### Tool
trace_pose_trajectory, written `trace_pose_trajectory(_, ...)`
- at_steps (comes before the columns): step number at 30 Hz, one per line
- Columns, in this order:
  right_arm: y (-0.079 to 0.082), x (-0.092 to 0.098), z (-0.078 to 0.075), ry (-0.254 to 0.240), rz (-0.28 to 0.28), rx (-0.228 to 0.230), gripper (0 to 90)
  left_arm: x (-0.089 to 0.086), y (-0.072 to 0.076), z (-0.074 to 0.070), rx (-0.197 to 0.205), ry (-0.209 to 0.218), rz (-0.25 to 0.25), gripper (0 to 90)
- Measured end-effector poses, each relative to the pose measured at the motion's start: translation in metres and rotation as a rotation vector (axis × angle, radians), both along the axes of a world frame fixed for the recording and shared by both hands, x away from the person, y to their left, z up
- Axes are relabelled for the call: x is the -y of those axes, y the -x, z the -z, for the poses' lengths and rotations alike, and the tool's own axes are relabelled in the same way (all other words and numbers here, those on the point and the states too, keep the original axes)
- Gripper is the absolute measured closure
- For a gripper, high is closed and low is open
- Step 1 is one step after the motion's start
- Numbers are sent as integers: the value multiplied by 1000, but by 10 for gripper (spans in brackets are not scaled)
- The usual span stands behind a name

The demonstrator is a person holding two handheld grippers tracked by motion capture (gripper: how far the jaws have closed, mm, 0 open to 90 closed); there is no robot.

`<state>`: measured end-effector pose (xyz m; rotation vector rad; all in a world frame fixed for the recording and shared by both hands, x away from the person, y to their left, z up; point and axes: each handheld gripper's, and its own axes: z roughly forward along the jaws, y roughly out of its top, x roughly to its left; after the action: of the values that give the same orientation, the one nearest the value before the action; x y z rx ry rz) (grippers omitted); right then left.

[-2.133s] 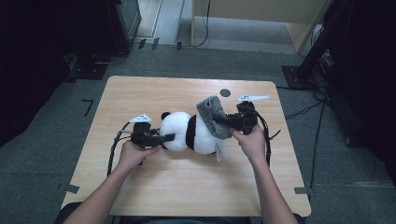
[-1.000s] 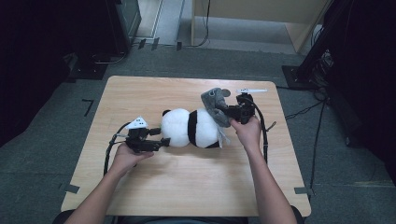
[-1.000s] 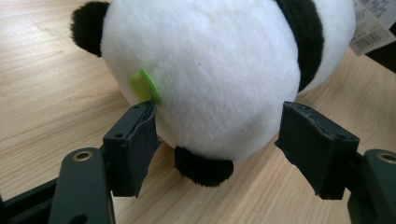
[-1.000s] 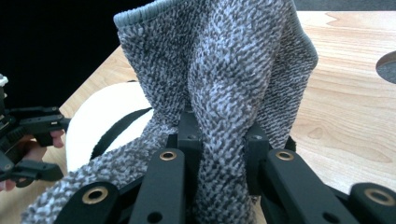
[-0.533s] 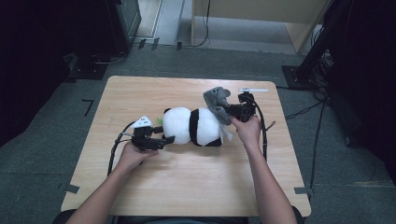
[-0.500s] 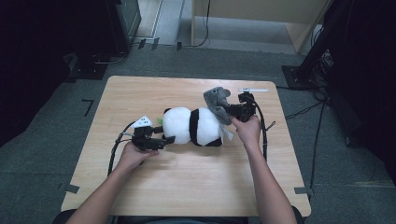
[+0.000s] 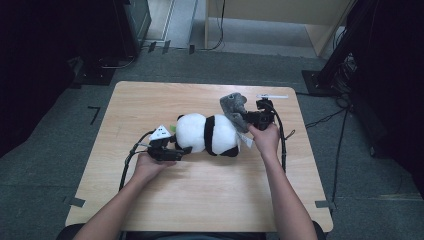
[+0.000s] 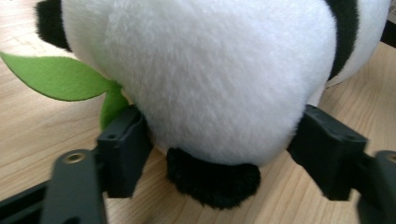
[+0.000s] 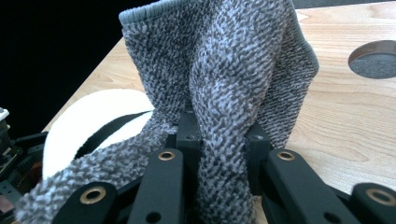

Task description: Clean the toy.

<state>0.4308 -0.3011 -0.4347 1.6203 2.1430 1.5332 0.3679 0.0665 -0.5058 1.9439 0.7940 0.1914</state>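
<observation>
A black-and-white panda plush [image 7: 210, 134] lies on its side in the middle of the wooden table [image 7: 200, 200]. My left gripper [image 7: 186, 149] is at its left end. In the left gripper view the jaws have just been closing and both pads [image 8: 123, 154] touch the white fur, with a black plush part [image 8: 212, 179] below between them. A green felt leaf [image 8: 60, 79] sticks out beside the plush. My right gripper [image 7: 250, 120] is shut on a grey knitted cloth [image 7: 232, 107]. The cloth [image 9: 224, 70] stands up from the jaws of that gripper [image 9: 222, 135], beside the panda's right end [image 9: 93, 116].
A round hole [image 9: 376, 58] is cut in the tabletop near the far right edge, with a thin white strip [image 7: 272, 96] close by. Cables trail from both grippers across the table. Dark equipment and a wooden cabinet stand on the floor beyond the far edge.
The grey cloth came off the panda's right end and now stands up at its far right, still in my right gripper. My left gripper moved in closer on the panda's left end.
</observation>
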Motion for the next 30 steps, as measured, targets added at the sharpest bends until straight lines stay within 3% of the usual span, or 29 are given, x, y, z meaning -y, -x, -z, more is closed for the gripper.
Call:
trace_pose_trajectory(3,5,0,-13,-13,-7,9,761,2,2,0,16,-37,7,370)
trace_pose_trajectory(5,10,-4,-28,-10,-24,30,760,2,2,0,19,-35,4,397)
trace_pose_trajectory(6,18,-13,-42,-25,-53,77,758,2,3,-1,19,-30,2,415)
trace_pose_trajectory(7,22,-19,-48,-26,-69,92,758,2,3,-1,19,-30,2,421)
trace_pose_trajectory(9,25,-27,-53,-17,-93,97,758,2,4,-2,16,-31,1,423)
trace_pose_trajectory(11,31,-46,-58,7,-138,110,758,3,4,-3,13,-29,2,429)
trace_pose_trajectory(12,37,-64,-61,4,-182,115,758,3,5,-4,11,-30,2,432)
trace_pose_trajectory(13,37,-64,-61,4,-182,115,758,3,5,-4,12,-32,2,432)
trace_pose_trajectory(19,46,-112,-56,-23,-271,90,753,3,7,-3,13,-15,-9,432)
trace_pose_trajectory(21,45,-123,-50,-2,-272,86,754,4,8,-3,8,-12,-14,432)
trace_pose_trajectory(24,41,-140,-35,27,-287,39,754,5,9,-3,5,-5,-21,433)
trace_pose_trajectory(28,41,-149,-27,49,-298,27,747,5,11,-3,12,3,-27,436)
trace_pose_trajectory(30,37,-152,-18,79,-301,-3,734,6,12,-4,10,-1,-28,439)
